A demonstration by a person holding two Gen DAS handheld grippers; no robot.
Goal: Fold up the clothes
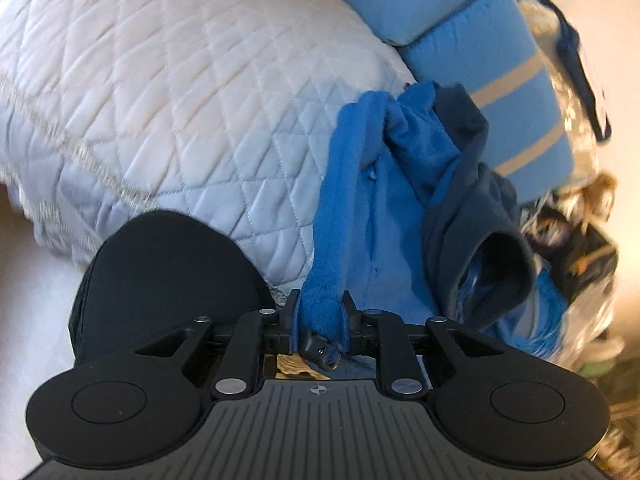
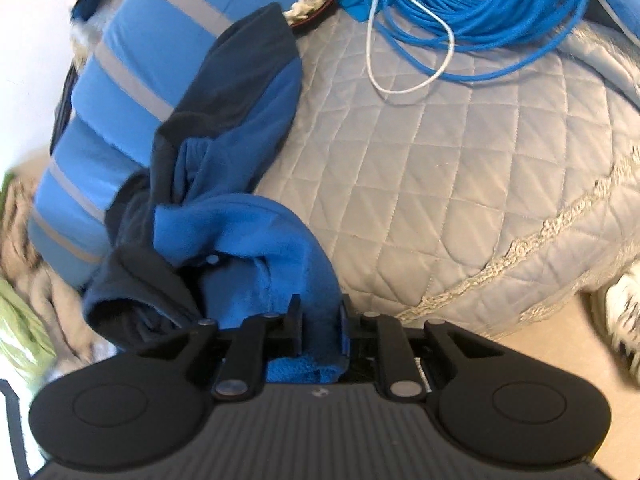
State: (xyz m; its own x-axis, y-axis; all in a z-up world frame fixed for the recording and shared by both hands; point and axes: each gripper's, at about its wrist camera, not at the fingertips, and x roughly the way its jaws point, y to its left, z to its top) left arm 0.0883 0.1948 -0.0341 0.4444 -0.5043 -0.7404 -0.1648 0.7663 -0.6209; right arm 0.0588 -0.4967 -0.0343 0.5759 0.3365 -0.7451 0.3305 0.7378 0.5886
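Note:
A blue fleece jacket (image 1: pixel 372 184) with dark navy panels hangs bunched over a quilted white bedspread (image 1: pixel 160 100). My left gripper (image 1: pixel 320 312) is shut on a strip of its blue edge near a zipper pull. In the right wrist view the same fleece jacket (image 2: pixel 240 232) is crumpled at the left, one navy cuff open below. My right gripper (image 2: pixel 320 320) is shut on a fold of its blue fabric, above the quilted bedspread (image 2: pixel 460 180). Most of the garment is folded on itself, so its shape is hidden.
Light-blue cushions with grey stripes (image 1: pixel 500 80) lie past the jacket, seen also as striped cushions (image 2: pixel 132 92). A coil of blue cable (image 2: pixel 500 12) with a white cord sits on the bed's far side. A black rounded object (image 1: pixel 168 276) lies near my left gripper. Clutter crowds the bed's edge (image 1: pixel 572 248).

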